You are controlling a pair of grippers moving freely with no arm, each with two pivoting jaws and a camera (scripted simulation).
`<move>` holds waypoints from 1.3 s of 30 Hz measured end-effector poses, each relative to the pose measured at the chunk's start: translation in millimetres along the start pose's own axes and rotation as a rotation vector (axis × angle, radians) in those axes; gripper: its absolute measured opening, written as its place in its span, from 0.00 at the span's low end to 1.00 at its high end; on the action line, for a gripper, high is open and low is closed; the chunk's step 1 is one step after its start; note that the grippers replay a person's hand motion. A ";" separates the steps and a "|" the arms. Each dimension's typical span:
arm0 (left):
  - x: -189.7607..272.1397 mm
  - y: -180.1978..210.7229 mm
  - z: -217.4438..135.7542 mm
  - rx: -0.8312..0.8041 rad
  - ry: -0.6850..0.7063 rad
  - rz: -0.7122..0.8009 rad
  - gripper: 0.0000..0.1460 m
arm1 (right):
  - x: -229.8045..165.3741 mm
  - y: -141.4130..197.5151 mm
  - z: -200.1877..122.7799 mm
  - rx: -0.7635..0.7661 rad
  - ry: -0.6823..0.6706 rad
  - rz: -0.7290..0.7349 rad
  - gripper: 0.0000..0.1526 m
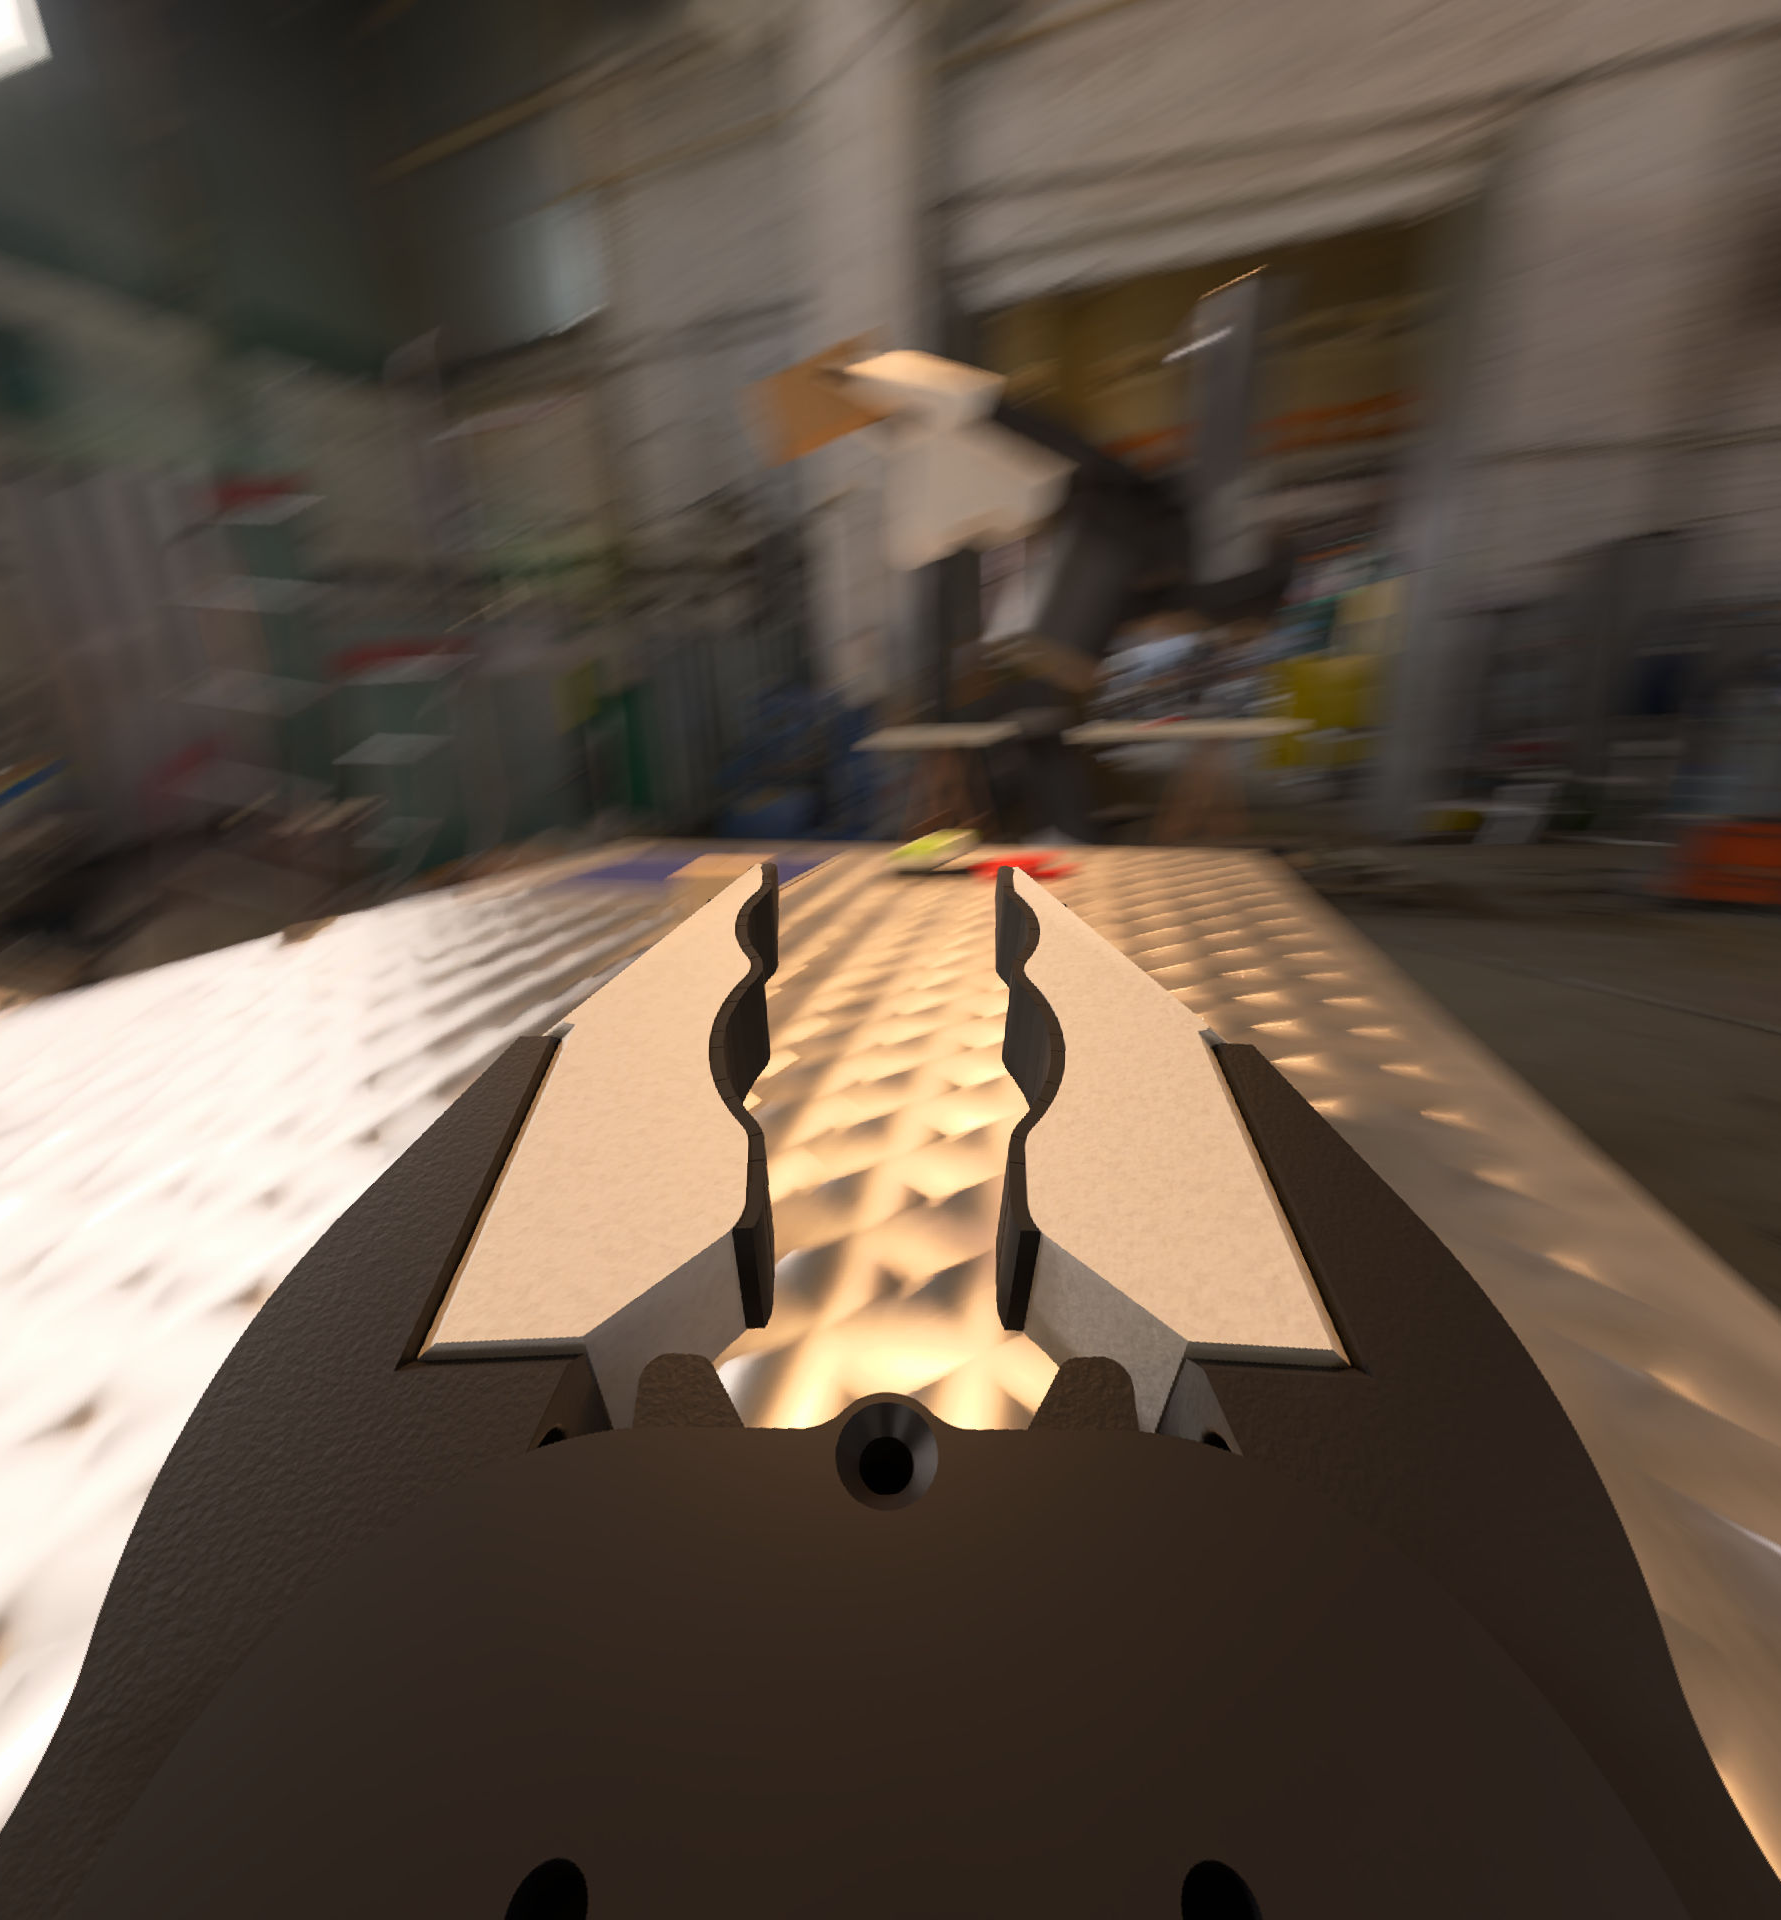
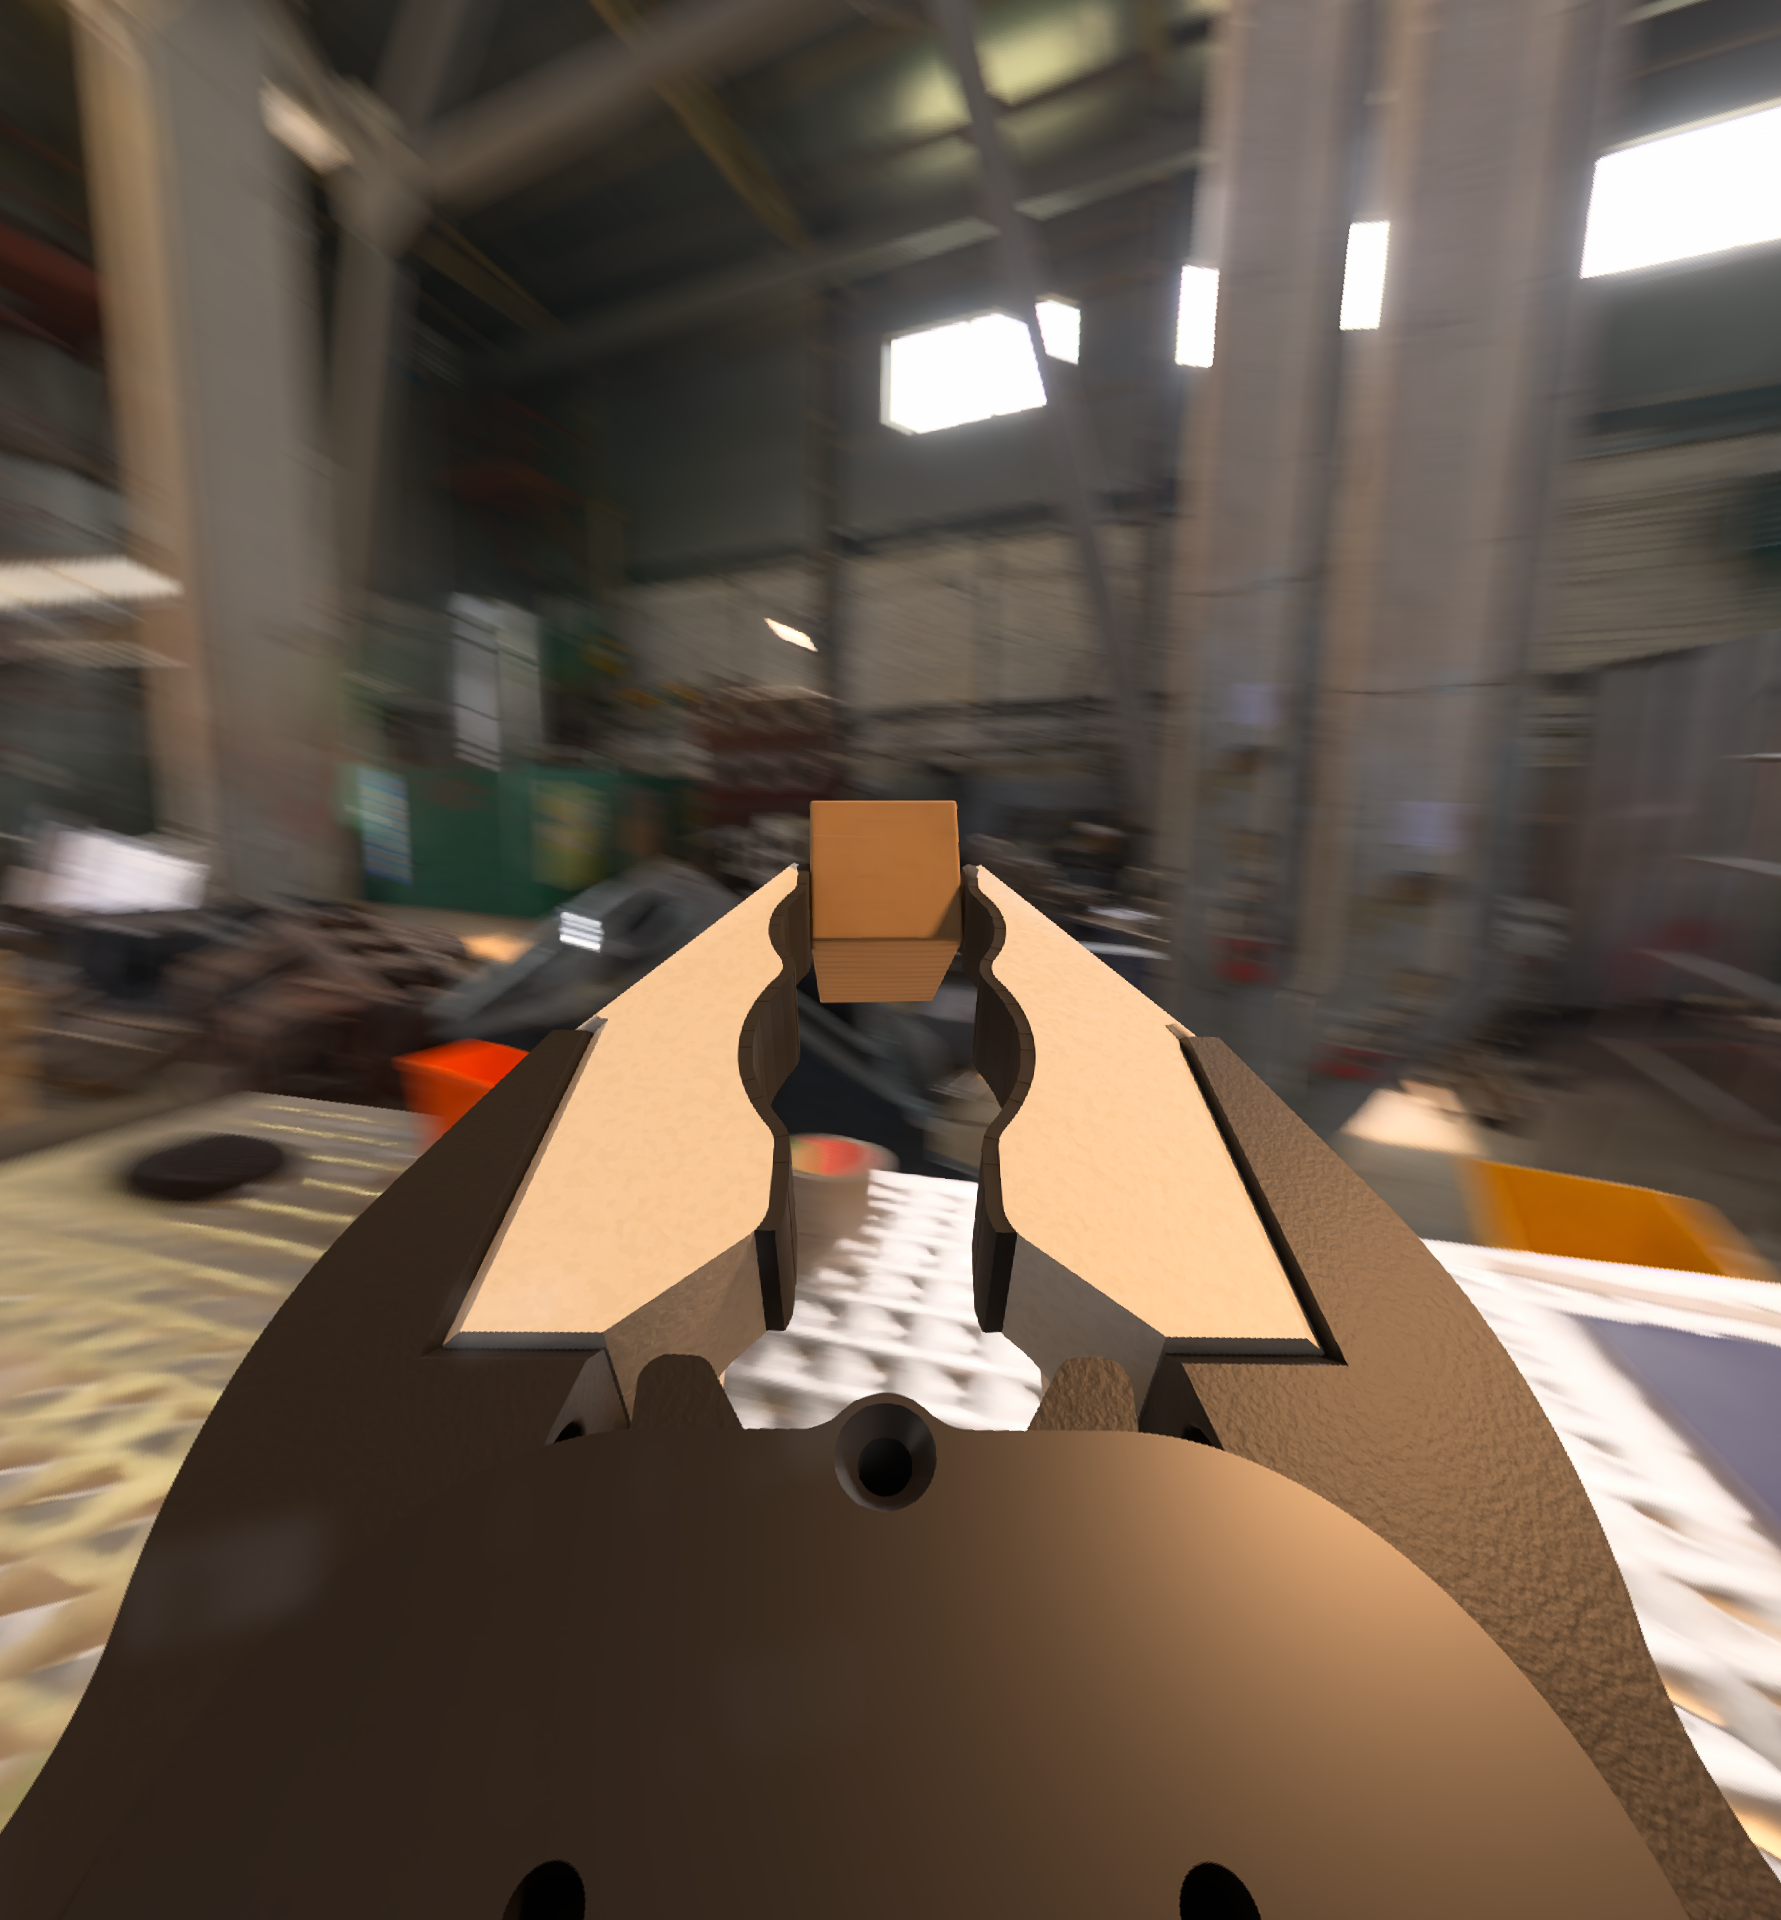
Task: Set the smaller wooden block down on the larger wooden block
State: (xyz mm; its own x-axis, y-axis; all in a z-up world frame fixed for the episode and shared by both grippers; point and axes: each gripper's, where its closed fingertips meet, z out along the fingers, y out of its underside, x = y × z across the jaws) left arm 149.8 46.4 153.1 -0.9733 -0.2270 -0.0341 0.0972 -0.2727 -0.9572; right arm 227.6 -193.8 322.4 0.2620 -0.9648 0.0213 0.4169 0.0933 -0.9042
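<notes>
Right gripper [image 2: 884, 914] clamps a small tan wooden cube [image 2: 881, 899] above the embossed metal table [image 2: 138, 1403]; a dark round disc [image 2: 205, 1166] and a tape roll [image 2: 834, 1174] lie below. Left gripper [image 1: 886, 883] gapes empty.

No legible text, label or number in either view.

Ahead of the left gripper [image 1: 887, 883] the patterned surface [image 1: 896, 1049] lay bare between its parted jaws. Farther off, a red item [image 1: 1021, 864] and a yellow-green item [image 1: 933, 847] stood in the path.
</notes>
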 end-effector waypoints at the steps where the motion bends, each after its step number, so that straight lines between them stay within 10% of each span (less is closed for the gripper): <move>1: -26.3 7.9 -8.2 -0.078 -0.170 -0.022 0.29 | 23.9 0.6 -1.7 -0.043 0.111 -0.087 0.18; 8: -96.6 57.2 -61.8 -0.607 -0.632 0.072 0.29 | 147.7 55.7 -28.0 -0.462 0.659 -0.521 0.18; 17: -100.6 69.7 -65.1 -0.743 -0.701 0.205 0.29 | 181.8 123.9 -21.1 -0.648 0.624 -0.512 0.18; 28: -100.6 71.9 -66.0 -0.765 -0.709 0.234 0.28 | 170.2 -8.8 22.9 -0.281 0.441 -0.351 0.18; 35: -100.0 73.8 -64.7 -0.779 -0.707 0.251 0.28 | 196.7 -84.6 42.7 -0.117 0.538 -0.599 0.18; 39: -99.8 76.0 -63.6 -0.783 -0.701 0.260 0.27 | 197.6 -71.7 51.4 -0.184 0.512 -0.762 0.18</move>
State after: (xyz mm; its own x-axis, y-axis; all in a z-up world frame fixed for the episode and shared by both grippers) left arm 241.0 107.8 65.5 -0.5820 -0.7438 -0.3287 -0.1187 0.4776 -0.8705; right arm 294.3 -378.4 413.4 -0.4586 -0.7445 0.4852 0.1631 -0.6072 -0.7777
